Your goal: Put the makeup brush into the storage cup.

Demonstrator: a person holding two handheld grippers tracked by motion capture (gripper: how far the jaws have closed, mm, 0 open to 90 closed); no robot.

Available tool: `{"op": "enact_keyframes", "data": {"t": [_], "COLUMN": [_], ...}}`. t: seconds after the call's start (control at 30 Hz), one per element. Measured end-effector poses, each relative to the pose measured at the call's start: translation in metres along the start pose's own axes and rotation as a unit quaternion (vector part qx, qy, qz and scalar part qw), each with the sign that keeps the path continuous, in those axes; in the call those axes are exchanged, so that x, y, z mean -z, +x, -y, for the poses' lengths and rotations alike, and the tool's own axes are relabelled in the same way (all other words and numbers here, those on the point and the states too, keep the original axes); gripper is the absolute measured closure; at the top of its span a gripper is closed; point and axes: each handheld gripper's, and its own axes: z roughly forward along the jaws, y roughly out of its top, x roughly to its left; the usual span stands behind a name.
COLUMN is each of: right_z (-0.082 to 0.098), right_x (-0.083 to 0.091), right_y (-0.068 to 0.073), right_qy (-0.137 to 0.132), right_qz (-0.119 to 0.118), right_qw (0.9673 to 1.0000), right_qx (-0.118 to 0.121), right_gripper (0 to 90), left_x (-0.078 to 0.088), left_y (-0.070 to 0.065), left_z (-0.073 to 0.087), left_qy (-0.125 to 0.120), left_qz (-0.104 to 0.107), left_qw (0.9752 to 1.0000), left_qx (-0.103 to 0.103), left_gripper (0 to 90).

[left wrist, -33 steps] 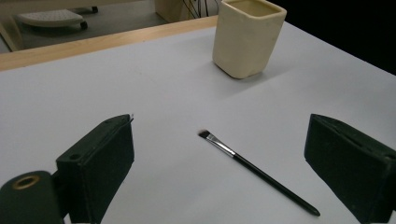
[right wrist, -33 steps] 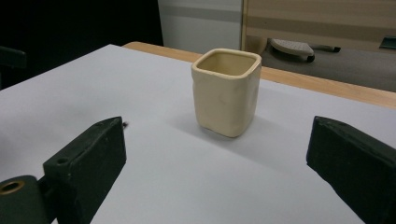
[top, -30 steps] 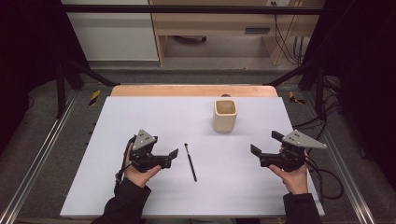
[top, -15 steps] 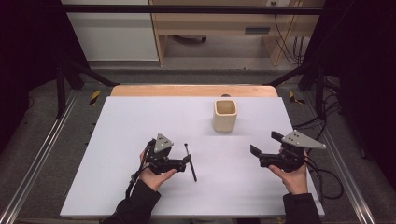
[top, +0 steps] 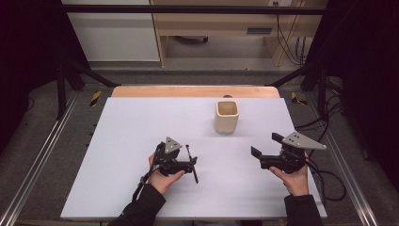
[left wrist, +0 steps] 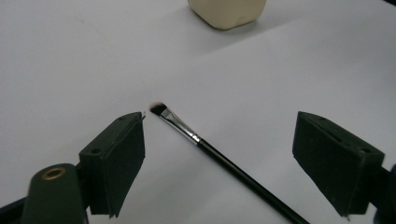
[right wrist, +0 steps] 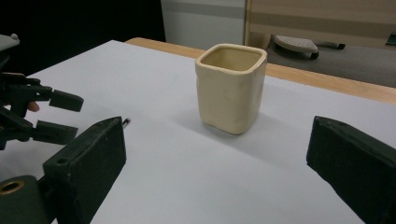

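Fingers of the left gripper (left wrist: pixel 219 163) stand apart with the black brush (left wrist: pixel 224 161) lying between them on the white table (top: pixel 131 136); the pads do not touch it, though the jaws have just been closing. Brush bristles point away from that gripper toward the cream cup (left wrist: pixel 227 11); the handle runs back between the jaws. In the high view the brush (top: pixel 191 162) lies flat just beside the left gripper (top: pixel 190 165), near the table's front middle. Right gripper (top: pixel 256 157) is released, jaws spread wide, nothing between them. Cream cup (top: pixel 227 116) stands upright, well apart from both grippers; its interior looks empty in the right gripper view (right wrist: pixel 232 86). No object lies between brush and cup. A wooden edge (top: pixel 195 91) borders the table's far side.
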Motion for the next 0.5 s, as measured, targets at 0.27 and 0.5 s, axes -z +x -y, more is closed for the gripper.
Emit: {"op": "enact_keyframes", "data": {"t": [0.27, 0.5], "right_z": [0.0, 0.001], "right_x": [0.0, -0.001], "right_y": [0.0, 0.0], "right_qy": [-0.001, 0.002], "right_qz": [-0.002, -0.002], "right_qw": [1.0, 1.0], "right_qx": [0.0, 0.0], "right_gripper": [5.1, 5.1], "left_x": [-0.016, -0.024], "left_y": [-0.007, -0.008], "left_z": [0.008, 0.015], "left_qy": [0.035, 0.058], "left_qz": [-0.012, -0.018], "left_qw": [0.9993, 0.9981], "left_qx": [-0.009, -0.009], "left_gripper": [21.3, 28.5]}}
